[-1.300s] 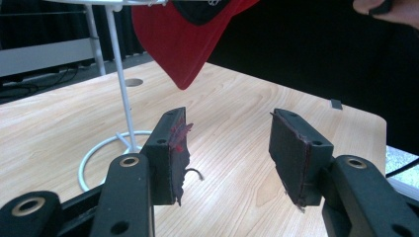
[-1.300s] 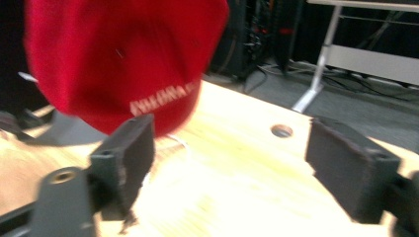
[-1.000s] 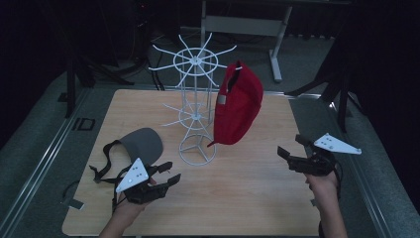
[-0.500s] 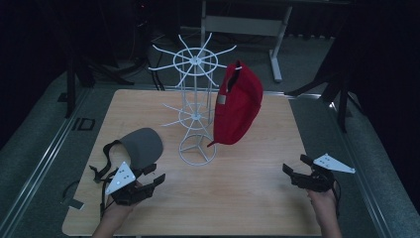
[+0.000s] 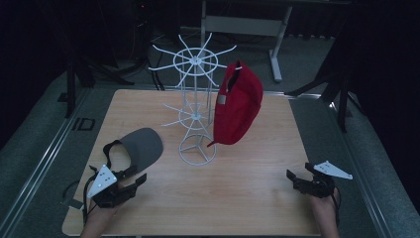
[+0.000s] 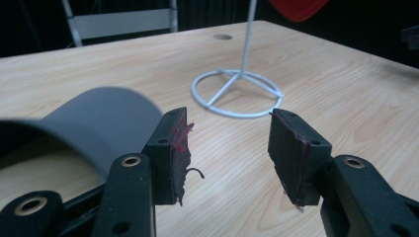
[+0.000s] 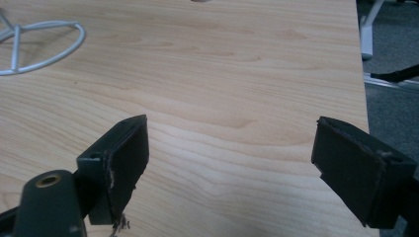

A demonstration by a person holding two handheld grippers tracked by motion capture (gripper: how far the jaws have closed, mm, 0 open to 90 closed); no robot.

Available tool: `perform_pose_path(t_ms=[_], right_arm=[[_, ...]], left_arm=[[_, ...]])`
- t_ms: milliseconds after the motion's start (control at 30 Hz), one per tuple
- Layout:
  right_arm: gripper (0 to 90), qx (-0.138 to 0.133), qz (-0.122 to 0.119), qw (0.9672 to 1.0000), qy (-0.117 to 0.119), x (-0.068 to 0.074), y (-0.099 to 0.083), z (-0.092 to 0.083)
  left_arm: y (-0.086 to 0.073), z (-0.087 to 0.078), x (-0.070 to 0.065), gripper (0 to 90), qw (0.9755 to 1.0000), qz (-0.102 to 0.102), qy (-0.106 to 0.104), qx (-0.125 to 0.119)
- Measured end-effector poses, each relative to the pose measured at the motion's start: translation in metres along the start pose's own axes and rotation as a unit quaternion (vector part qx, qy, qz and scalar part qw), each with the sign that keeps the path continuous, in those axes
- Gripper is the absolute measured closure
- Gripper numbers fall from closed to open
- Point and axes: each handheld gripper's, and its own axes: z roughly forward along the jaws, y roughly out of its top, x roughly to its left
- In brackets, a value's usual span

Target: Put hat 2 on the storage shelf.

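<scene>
Your left tongs [image 5: 132, 184] sit low at the near left of the worktop [image 5: 247, 198], parted with nothing between them, just beside the grey visor [image 5: 141, 146] lying brim-up to their left. Swing them onto the brim edge and close squarely before lifting, so the strap does not drag. Past it stands the white wire rack [image 5: 195, 114], its right arm already carrying the red cap [image 5: 238, 106]; aim for a free arm. Your right tongs [image 5: 295, 179], near right, are wide apart and empty; keep them clear.
</scene>
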Motion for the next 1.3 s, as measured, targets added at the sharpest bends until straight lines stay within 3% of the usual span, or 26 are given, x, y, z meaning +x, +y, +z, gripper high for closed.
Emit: perform_pose_path(t_ms=[133,200,267,500,700,867,933,1067,1233,1300], right_arm=[[14.3,0.001,-0.003,0.9999,-0.015,-0.001,-0.004,0.001],[14.3,0.004,0.005,0.9994,-0.032,-0.003,-0.009,0.0],[14.3,0.006,0.022,0.9995,-0.024,-0.005,-0.014,0.0],[14.3,0.017,0.017,0.9996,-0.016,-0.004,-0.024,-0.001],[14.3,0.018,0.016,0.9997,-0.009,-0.006,-0.026,-0.002],[14.3,0.02,0.015,0.9997,-0.003,-0.006,-0.027,-0.002],[14.4,0.021,0.013,0.9997,-0.003,-0.005,-0.028,-0.001],[14.4,0.023,0.013,0.9997,0.001,-0.004,-0.029,-0.001],[14.4,0.021,0.013,0.9997,0.002,-0.004,-0.029,-0.001],[14.4,0.022,0.012,0.9997,0.002,-0.004,-0.03,-0.001]], left_arm=[[-0.004,-0.006,0.006,50.7,0.9998,-0.001,0.018,0.002],[-0.009,-0.012,0.013,50.7,0.9991,-0.004,0.042,0.001],[-0.013,-0.016,0.018,50.8,0.9985,-0.007,0.053,0.007],[-0.019,-0.037,0.04,50.7,0.9953,-0.017,0.095,0.01],[-0.028,-0.062,0.061,47.3,0.9935,-0.03,0.109,0.017],[-0.043,-0.074,0.072,46.4,0.9893,-0.05,0.133,0.032],[-0.048,-0.076,0.072,45.1,0.9893,-0.05,0.131,0.04],[-0.054,-0.073,0.073,44.8,0.9861,-0.027,0.145,0.077],[-0.055,-0.066,0.083,44.7,0.9867,-0.033,0.13,0.091],[-0.055,-0.061,0.086,43.9,0.9859,-0.027,0.126,0.107]])
